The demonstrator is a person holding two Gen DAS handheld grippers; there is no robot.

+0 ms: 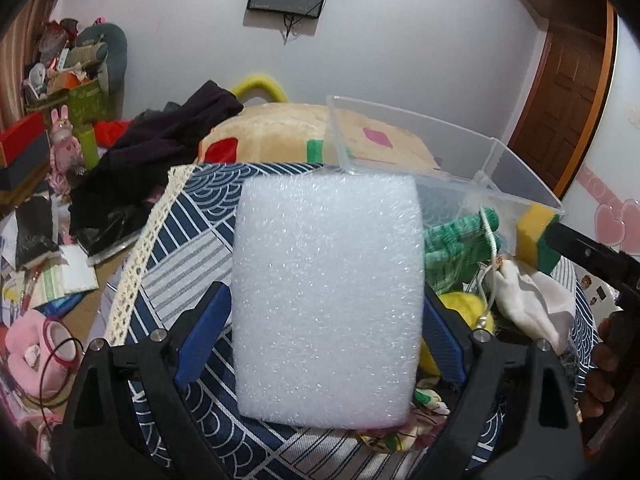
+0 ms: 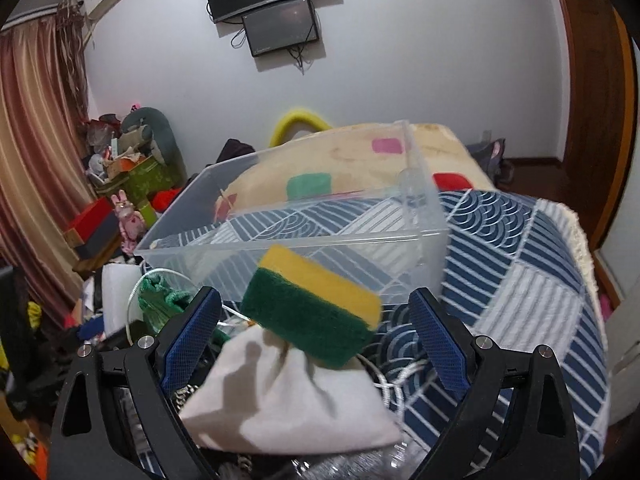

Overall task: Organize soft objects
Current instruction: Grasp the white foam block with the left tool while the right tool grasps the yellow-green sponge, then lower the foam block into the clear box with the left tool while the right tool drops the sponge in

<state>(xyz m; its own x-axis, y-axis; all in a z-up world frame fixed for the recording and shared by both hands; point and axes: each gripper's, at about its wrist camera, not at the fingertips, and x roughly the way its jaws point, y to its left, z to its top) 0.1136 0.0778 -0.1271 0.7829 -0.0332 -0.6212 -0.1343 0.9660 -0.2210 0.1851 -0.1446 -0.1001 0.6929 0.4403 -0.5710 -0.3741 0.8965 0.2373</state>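
left gripper (image 1: 326,320) clamping foam block (image 1: 328,300)

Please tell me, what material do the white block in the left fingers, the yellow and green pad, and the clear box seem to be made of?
White block: probably expanded polyethylene foam; bubbly, glistening, matte surface.
Yellow and green pad: a kitchen sponge, yellow foam with a fuzzy green scouring layer.
Clear box: likely hard plastic, glossy and transparent; the patterned cloth shows through.

The foam block (image 1: 328,300) hides most of the patterned cloth (image 1: 192,248).
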